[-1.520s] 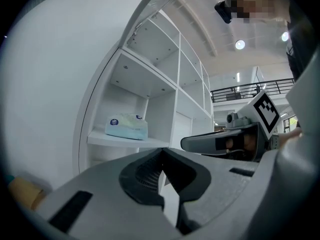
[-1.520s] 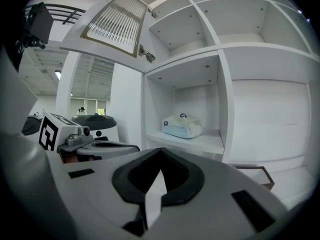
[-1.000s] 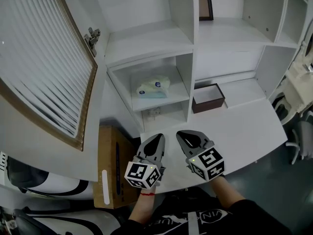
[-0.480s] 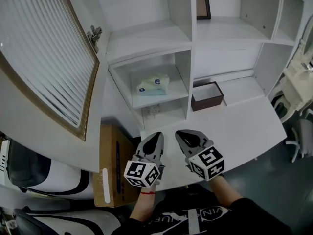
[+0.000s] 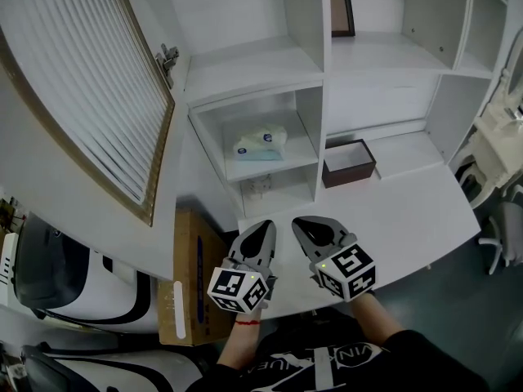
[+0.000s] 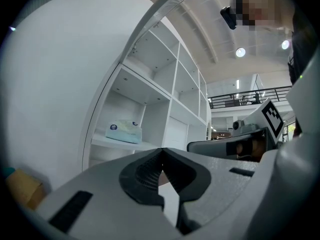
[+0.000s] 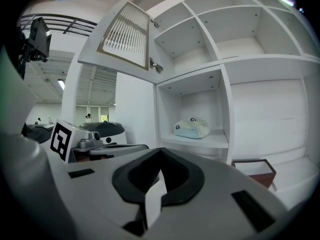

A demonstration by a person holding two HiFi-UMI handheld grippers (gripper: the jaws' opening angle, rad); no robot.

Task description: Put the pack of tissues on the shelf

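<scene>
The pack (image 5: 261,144) lies flat on the shelf (image 5: 301,150) of an open cubby, ahead of both grippers, higher than them and well apart from either. The left gripper (image 5: 263,229) has its jaws closed tip to tip with nothing between them. Its own view puts the pack ahead and to the left of the jaws. The right gripper (image 5: 309,223) is likewise closed and empty, and its view puts the pack ahead, a little right and above. The two grippers sit side by side over the near edge of the desk (image 5: 409,211), close but not touching.

Ahead and right of the right gripper, a brown box (image 5: 349,162) stands on the desk against the shelving. The head and right gripper views show it. The slatted door (image 5: 82,96) hangs open, up and left of the left gripper. Only the head view shows the picture frame (image 5: 343,9) higher up and the whole cardboard box (image 5: 192,276) just left of the left gripper. The left gripper view catches only a corner of that box.
</scene>
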